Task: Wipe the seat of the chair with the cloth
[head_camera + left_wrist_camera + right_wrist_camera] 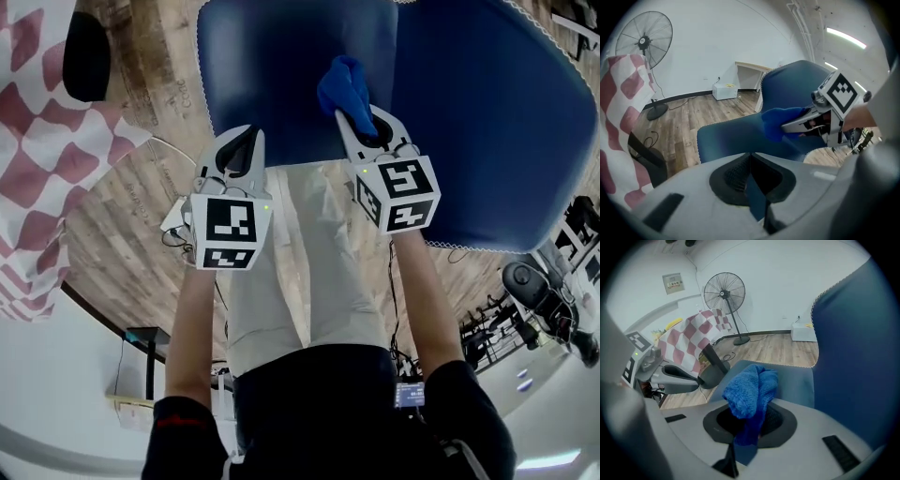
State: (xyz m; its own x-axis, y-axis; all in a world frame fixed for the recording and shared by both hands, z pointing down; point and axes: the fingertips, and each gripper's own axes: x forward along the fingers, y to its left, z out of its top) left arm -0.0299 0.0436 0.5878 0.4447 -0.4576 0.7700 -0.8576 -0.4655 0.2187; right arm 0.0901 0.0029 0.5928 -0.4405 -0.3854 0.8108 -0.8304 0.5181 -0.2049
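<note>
The blue chair's seat (281,75) lies ahead of both grippers, and its tall back (497,122) rises at the right. My right gripper (367,131) is shut on a bunched blue cloth (345,89) that it holds just above the seat's front edge. In the right gripper view the cloth (751,390) sticks up out of the jaws (750,427) over the seat (792,380). My left gripper (242,150) hovers at the seat's front edge to the left, shut with nothing in it. The left gripper view shows its closed jaws (749,176) and, to the right over the seat (731,138), the cloth (780,122).
A red-and-white checked cover (37,141) drapes over something at the left, beside a black chair part (86,56). A standing fan (724,292) and a white box (724,90) stand by the far wall. The floor (122,216) is wood planks with cables.
</note>
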